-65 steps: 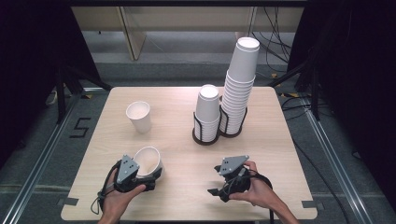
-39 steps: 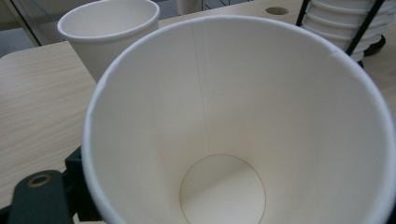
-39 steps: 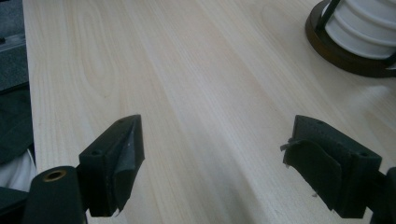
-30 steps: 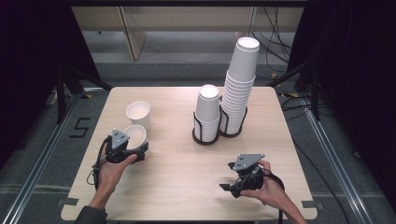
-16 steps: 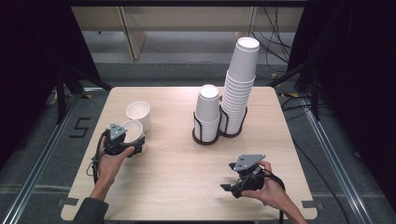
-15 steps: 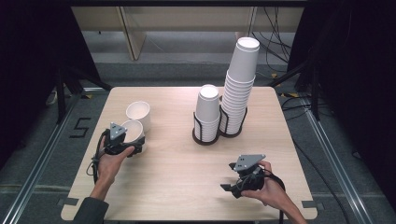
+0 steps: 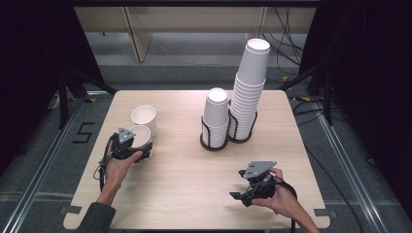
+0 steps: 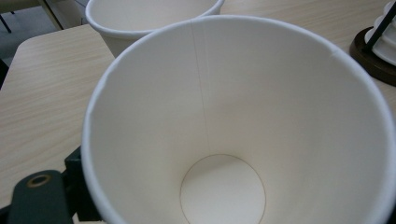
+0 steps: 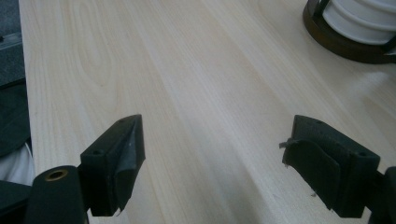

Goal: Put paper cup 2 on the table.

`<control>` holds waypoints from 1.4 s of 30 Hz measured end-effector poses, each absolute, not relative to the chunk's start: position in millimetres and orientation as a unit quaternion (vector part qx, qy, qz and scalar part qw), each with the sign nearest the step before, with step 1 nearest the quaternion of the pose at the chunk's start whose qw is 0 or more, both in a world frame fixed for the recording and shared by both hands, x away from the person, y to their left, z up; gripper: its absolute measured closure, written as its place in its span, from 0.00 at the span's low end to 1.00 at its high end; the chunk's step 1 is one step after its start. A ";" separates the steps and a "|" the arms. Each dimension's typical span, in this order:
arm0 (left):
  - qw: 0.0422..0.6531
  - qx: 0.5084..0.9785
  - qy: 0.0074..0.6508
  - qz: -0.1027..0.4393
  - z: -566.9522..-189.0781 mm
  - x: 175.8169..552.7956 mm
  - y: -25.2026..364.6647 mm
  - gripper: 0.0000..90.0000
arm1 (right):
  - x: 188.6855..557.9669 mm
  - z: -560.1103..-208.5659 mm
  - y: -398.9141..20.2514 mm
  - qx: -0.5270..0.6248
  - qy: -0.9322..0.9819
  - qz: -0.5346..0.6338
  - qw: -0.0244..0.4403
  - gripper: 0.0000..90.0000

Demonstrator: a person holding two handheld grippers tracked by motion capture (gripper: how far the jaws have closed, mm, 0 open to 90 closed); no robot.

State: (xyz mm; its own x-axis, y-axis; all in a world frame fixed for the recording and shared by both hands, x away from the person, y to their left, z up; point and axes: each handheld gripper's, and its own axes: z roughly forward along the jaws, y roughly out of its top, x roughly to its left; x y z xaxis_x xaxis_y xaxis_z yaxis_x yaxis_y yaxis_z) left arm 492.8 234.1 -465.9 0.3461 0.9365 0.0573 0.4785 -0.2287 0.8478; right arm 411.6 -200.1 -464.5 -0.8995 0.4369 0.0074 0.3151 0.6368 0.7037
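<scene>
Cup (image 7: 141,137) in my left tool (image 7: 127,145) has moved from lower centre to left of frame, just beside the standing cup (image 7: 144,116) on the bench (image 7: 184,170); likely releasing next. Right tool (image 9: 212,163) stays wide, empty.

High view looks down; gripper views sit close — sharing the table (image 7: 184,170).
</scene>
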 end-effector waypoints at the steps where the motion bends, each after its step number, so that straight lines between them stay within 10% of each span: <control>1: 0.385 0.724 0.488 0.298 -465.9 492.9 233.8 0.14 | 411.5 -464.5 -200.3 0.209 0.901 0.370 0.083 0.22; 42: 0.399 0.712 0.493 0.302 -483.0 494.5 234.5 0.14 | 409.3 -465.9 -204.0 0.211 0.901 0.371 0.079 0.21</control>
State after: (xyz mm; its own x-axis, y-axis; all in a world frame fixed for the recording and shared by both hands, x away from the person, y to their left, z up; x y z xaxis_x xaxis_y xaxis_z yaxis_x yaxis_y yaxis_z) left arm 494.5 234.5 -483.0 0.3319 0.9426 0.0363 0.4608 -0.1956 0.8657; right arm 409.3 -204.0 -465.9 -0.8984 0.4390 0.0139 0.3218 0.6363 0.7011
